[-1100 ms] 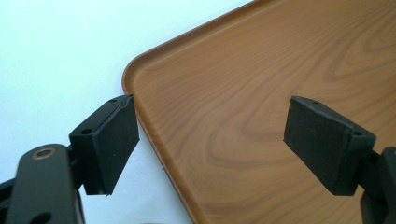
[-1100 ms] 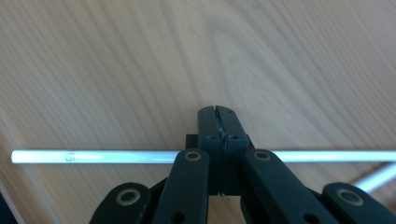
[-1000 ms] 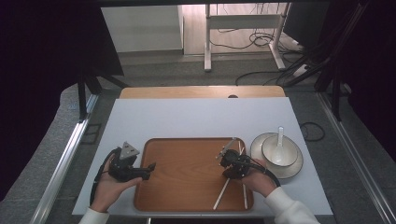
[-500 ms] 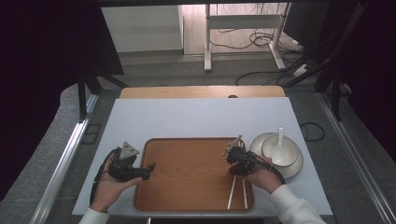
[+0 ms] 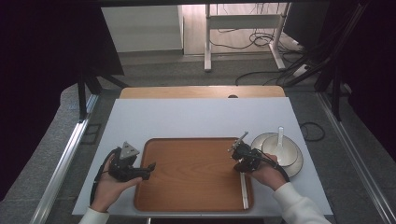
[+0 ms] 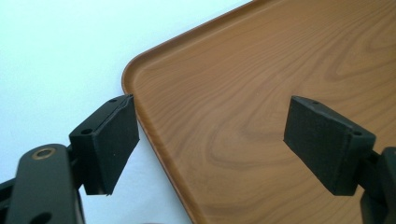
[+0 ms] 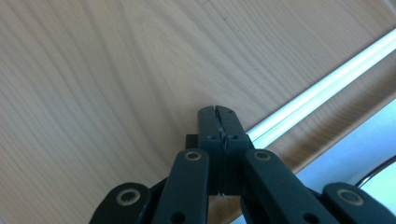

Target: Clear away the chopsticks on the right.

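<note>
Both jaws of the right gripper (image 7: 219,122) pinch the chopsticks (image 5: 243,189), seemingly by one end, along the tray's (image 5: 187,163) right edge, left gripper (image 6: 210,140) agape, so they could pivot and slip.

On my screen the tray (image 5: 187,177) is warm brown with a wood-grain pattern, its swirls plain in the left gripper view. The worktop (image 5: 187,121) under it is pale white, with a light wooden strip along its far edge. Both grippers, left (image 5: 148,167) and right (image 5: 239,164), are matte black, the left topped by a grey plate. The chopsticks (image 5: 243,189) are white. The dishes (image 5: 286,151) are cream-white with a darker rim. My sleeve (image 5: 299,207) is white.
</note>
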A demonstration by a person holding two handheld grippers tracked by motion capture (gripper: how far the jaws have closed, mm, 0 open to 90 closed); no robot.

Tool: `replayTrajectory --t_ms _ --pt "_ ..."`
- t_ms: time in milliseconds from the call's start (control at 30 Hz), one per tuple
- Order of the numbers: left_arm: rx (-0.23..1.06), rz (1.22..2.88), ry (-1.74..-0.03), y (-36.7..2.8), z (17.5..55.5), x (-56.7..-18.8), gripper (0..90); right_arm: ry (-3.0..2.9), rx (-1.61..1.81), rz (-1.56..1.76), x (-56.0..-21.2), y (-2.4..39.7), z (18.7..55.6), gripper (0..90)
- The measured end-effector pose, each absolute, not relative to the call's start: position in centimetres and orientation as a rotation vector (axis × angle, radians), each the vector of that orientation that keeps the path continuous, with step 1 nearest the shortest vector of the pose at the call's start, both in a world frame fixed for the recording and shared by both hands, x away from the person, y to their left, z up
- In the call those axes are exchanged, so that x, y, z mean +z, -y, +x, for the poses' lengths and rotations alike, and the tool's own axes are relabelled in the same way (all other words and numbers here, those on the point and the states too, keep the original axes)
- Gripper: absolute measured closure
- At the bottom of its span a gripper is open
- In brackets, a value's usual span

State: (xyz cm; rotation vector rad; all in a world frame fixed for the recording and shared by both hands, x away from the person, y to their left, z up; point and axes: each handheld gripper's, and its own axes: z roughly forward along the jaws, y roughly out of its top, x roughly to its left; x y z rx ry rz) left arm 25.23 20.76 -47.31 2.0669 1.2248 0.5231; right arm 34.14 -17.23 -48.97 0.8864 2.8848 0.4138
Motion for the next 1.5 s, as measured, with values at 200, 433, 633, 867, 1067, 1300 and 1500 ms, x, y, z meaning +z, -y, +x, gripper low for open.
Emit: replayTrajectory --t_ms 200,433,633,867,1067,1300,1500 --pt "0.523 2.070 -1.224 -20.7 25.3 -47.3 17.6 -2.882 0.434 0.875 -48.9 17.1 34.1 89.9" --pt "0.523 2.065 -1.225 -20.7 25.2 -47.3 17.6 -2.840 0.608 0.836 -47.2 16.9 33.2 89.8" --pt "0.528 2.050 -1.239 -21.4 24.8 -47.5 17.6 -2.773 0.801 0.796 -45.5 17.8 31.9 88.9" --pt "0.546 2.013 -1.260 -22.2 24.1 -47.5 17.7 -2.713 0.952 0.804 -44.2 19.5 31.5 71.2" --pt "0.558 2.007 -1.254 -22.5 23.9 -47.2 17.7 -2.614 1.098 0.868 -42.7 21.2 31.7 47.9" --pt "0.575 1.982 -1.266 -22.7 23.4 -46.7 17.7 -2.529 1.184 0.905 -41.3 23.1 31.6 39.6" --pt "0.581 1.984 -1.265 -22.5 23.1 -46.5 17.7 -2.509 1.183 0.900 -40.6 24.1 31.5 38.9"
